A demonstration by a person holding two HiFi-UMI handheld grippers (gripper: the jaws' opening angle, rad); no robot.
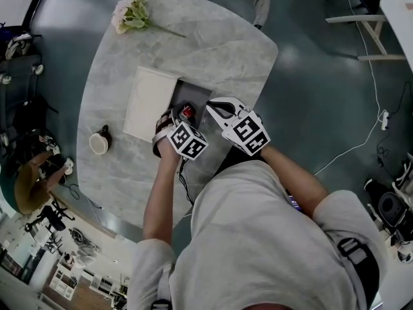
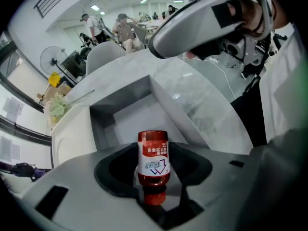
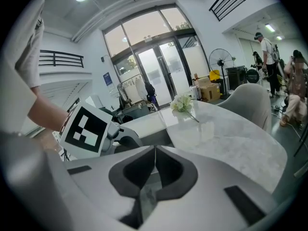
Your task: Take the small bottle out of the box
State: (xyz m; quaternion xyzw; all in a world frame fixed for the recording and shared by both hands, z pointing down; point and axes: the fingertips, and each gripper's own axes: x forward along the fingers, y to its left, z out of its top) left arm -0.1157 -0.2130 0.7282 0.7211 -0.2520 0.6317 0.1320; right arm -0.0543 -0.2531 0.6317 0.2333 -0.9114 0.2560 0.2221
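Note:
A small red bottle [image 2: 153,159] with a white label stands between the jaws of my left gripper [image 2: 153,150], its cap toward the camera. Dark gaps show on both sides of it, so the pads do not press on it. In the head view the bottle [image 1: 186,112] shows just past the left gripper [image 1: 173,120], at the near edge of the open grey box [image 1: 195,93]. The same box [image 2: 126,110] lies right behind the bottle. My right gripper [image 1: 217,109] hovers beside the box, jaws shut with nothing between them [image 3: 154,159].
A white lid [image 1: 150,102] lies flat to the left of the box on the marble table [image 1: 219,41]. A mug [image 1: 100,142] stands near the table's left edge, and a pale flower [image 1: 129,15] lies at the far end. People sit in the background.

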